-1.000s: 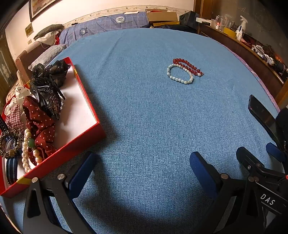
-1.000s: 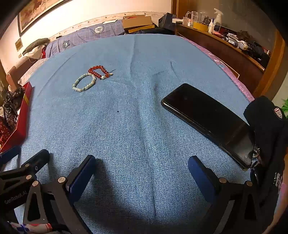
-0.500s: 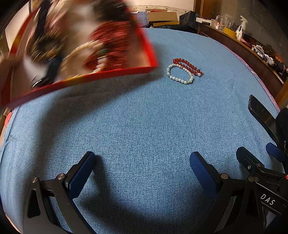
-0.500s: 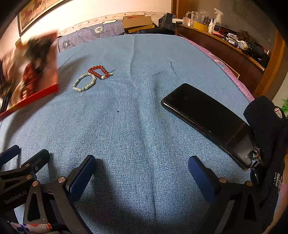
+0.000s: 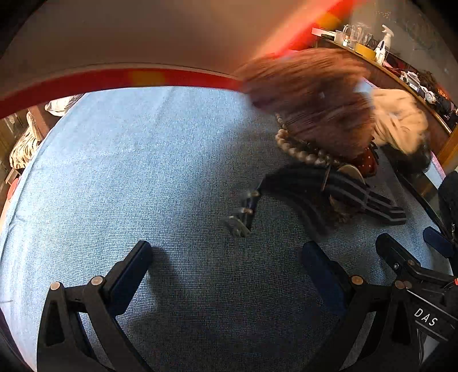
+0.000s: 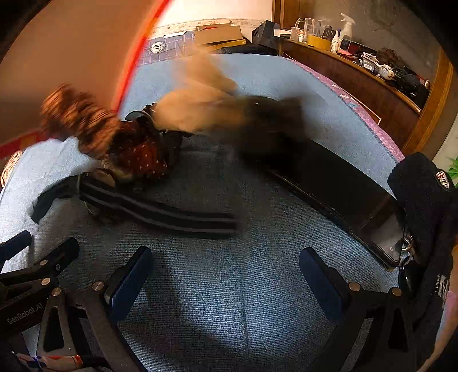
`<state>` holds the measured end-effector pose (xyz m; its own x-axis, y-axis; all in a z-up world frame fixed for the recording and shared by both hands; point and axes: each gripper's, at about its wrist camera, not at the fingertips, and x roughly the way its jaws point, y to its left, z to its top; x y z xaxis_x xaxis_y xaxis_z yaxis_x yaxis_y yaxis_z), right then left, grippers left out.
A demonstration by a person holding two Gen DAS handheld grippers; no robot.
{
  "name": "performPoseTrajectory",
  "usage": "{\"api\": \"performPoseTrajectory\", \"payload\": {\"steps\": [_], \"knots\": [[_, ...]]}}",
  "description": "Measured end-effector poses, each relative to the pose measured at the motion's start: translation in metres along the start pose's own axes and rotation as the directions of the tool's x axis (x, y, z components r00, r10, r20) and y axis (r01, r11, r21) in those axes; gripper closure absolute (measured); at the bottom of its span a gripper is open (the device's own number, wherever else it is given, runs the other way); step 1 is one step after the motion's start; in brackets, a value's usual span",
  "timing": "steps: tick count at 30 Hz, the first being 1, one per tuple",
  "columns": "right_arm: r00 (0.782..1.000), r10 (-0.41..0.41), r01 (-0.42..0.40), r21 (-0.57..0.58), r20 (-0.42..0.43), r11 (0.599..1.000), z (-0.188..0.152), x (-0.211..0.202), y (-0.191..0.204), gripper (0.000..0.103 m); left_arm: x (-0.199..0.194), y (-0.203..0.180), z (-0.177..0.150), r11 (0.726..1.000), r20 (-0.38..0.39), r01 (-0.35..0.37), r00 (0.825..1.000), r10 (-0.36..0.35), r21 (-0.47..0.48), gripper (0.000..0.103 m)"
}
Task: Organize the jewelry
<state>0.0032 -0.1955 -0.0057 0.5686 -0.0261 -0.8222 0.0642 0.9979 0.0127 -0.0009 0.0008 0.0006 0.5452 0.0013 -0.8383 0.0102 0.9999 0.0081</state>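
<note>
Left tool [image 5: 226, 257]: black frame, blue pads, brass screws, "DAS" marking.

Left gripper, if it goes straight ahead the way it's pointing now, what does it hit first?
Probably the small metal clasp at the end of the dark striped strap, on the blue cloth just ahead of the open left gripper. Depth is uncertain.

A home bedroom is indicated: a bed covered by a blue bedspread [image 6: 257, 286], a plaid pillow [image 6: 169, 47] and cardboard boxes [image 6: 219, 34] at its head, and a cluttered wooden sideboard [image 6: 357, 77] carrying a spray bottle [image 6: 346, 27] and glass mugs [image 6: 304, 25].
</note>
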Motion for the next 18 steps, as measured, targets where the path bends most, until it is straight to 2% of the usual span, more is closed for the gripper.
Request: {"api": "performPoseTrajectory", "payload": {"steps": [18], "knots": [[1.000, 0.000, 0.000, 0.000, 0.000, 1.000, -0.0005, -0.0013, 0.0009, 0.000, -0.0044, -0.0041, 0.0047, 1.000, 0.000, 0.000, 1.000, 0.000, 0.000, 0.000]]}}
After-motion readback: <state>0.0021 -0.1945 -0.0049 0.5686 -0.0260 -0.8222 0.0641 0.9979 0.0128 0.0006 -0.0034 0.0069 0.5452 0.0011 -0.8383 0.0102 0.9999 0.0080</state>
